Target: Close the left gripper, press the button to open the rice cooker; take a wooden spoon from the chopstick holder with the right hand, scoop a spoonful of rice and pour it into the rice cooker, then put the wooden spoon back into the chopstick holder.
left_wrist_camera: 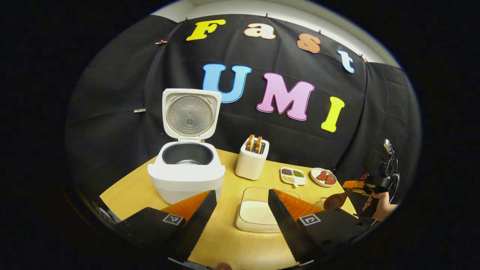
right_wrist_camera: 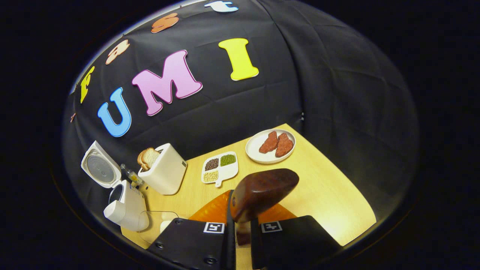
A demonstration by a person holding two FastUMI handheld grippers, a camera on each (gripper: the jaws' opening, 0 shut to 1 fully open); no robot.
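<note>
The white rice cooker [left_wrist_camera: 186, 176] stands with its lid [left_wrist_camera: 191, 114] raised, and a little white rice lies in its dark pot. My left gripper [left_wrist_camera: 242, 198] is open and empty, low over the table between the cooker and a flat white dish of rice [left_wrist_camera: 257, 213]. At the far right a hand [left_wrist_camera: 380, 206] holds my right gripper [left_wrist_camera: 369, 185], with the wooden spoon [left_wrist_camera: 335, 200] sticking out toward the dish. In the right gripper view, my right gripper [right_wrist_camera: 243, 225] is shut on the handle of the wooden spoon [right_wrist_camera: 262, 193]. The cooker [right_wrist_camera: 125, 208] sits far left there.
A white toaster [left_wrist_camera: 252, 161] with bread stands behind the rice dish. A divided dish of beans [right_wrist_camera: 220, 167] and a plate of red meat [right_wrist_camera: 270, 145] lie toward the back right of the wooden table [right_wrist_camera: 330, 195]. A wire holder [left_wrist_camera: 320, 203] sits by the spoon.
</note>
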